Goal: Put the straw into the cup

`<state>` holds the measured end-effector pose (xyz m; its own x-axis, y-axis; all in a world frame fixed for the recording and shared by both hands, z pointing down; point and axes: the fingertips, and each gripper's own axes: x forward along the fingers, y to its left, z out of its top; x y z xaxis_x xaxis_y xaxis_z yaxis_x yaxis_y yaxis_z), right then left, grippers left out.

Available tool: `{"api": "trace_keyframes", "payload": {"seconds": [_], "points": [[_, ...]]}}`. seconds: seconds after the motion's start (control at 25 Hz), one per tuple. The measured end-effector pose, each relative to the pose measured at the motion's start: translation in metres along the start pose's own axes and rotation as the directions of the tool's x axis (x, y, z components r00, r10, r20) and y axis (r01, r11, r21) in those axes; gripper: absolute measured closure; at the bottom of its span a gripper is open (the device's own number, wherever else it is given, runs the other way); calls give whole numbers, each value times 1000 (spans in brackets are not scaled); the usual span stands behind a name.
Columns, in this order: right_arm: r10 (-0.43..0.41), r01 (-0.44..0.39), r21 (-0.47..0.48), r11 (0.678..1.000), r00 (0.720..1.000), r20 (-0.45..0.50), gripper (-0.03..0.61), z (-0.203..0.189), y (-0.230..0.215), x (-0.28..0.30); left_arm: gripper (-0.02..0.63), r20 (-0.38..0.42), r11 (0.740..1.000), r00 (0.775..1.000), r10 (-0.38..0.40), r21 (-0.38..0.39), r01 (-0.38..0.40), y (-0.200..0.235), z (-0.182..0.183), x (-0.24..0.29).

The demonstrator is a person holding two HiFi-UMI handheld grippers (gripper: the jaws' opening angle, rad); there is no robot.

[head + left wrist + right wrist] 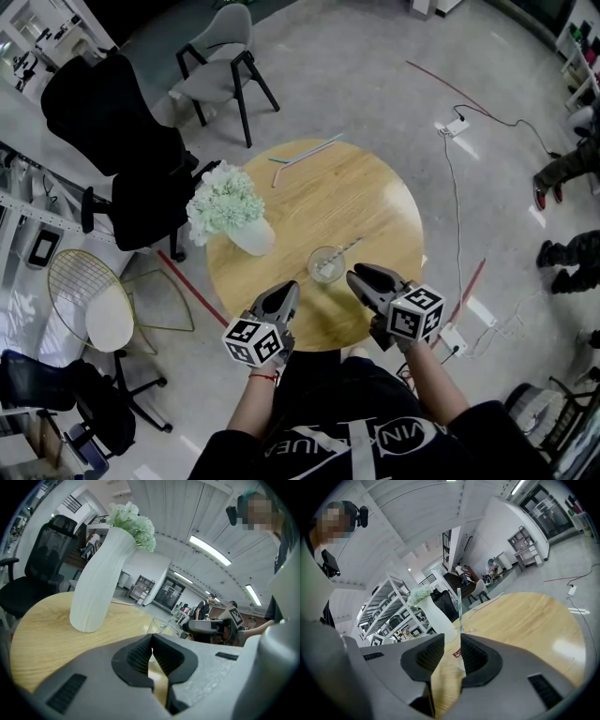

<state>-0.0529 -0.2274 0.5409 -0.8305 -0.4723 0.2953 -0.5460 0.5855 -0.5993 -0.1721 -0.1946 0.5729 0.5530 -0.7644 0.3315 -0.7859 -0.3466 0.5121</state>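
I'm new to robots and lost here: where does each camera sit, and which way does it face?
Head view: on the person's head, facing steeply down at the table; both forearms, left gripper and right gripper show.
Left gripper view: on the left gripper, facing across the table at the vase; its shut jaws show.
Right gripper view: on the right gripper, facing the straw; its parted jaws show.
Shared: all show the vase.

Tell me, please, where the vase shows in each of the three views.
Head view: the vase stands near the table's left edge, left of the cup.
Left gripper view: the vase is at upper left, tall above the jaws.
Right gripper view: the vase is left of centre, just above the jaws.
Shared landmark: the round wooden table under it.
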Motion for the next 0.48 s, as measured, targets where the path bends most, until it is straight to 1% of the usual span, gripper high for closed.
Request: {"api": "trace_keyframes", "payload": {"seconds": [0.48], "points": [[28,-28,-14,999,999,-21,495,-13,15,-31,604,20,1000,1000,10,2,-10,-31,-13,-14]]}}
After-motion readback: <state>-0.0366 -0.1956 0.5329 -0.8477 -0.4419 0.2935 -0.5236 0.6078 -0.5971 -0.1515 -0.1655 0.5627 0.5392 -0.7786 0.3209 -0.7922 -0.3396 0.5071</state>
